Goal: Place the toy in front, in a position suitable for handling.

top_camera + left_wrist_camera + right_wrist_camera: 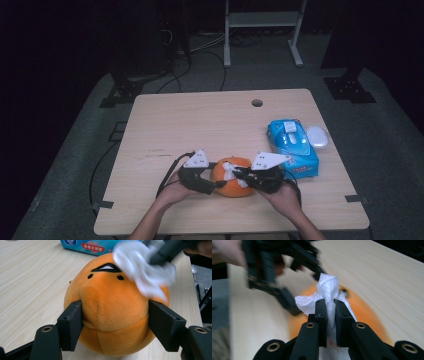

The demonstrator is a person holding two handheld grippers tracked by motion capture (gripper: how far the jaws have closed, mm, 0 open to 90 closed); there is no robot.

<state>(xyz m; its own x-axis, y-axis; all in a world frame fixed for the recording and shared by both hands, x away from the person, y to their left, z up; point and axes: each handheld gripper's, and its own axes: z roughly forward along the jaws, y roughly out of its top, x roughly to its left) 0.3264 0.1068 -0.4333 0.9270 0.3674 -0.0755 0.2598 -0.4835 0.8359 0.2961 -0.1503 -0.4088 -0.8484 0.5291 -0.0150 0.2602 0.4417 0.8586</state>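
Dark floor and black equipment stands surround a pale wooden table (200, 125), seen from above. Near its front edge, in the middle, sits a round orange plush toy (231, 180) with small black stitched eyes and a mouth, its face visible in the left gripper view (110, 305). The left gripper (207, 186) reaches in from the toy's left, and its two black jaws press into the plush on either side, denting the soft fabric (a firm clasp at middling width). A crumpled white wet wipe (328, 293) lies against the top of the toy, pinched between the nearly closed jaws of the right gripper (331, 312), which comes in from the toy's right in the high view (250, 177). In the left gripper view the wipe (145, 270) looks blurred. A person's bare forearms and hands enter from the bottom edge, one on each gripper. Just right of the right gripper lies a blue soft pack of wet wipes (292, 145), and beside that pack a small white oval lid-like object (317, 136).
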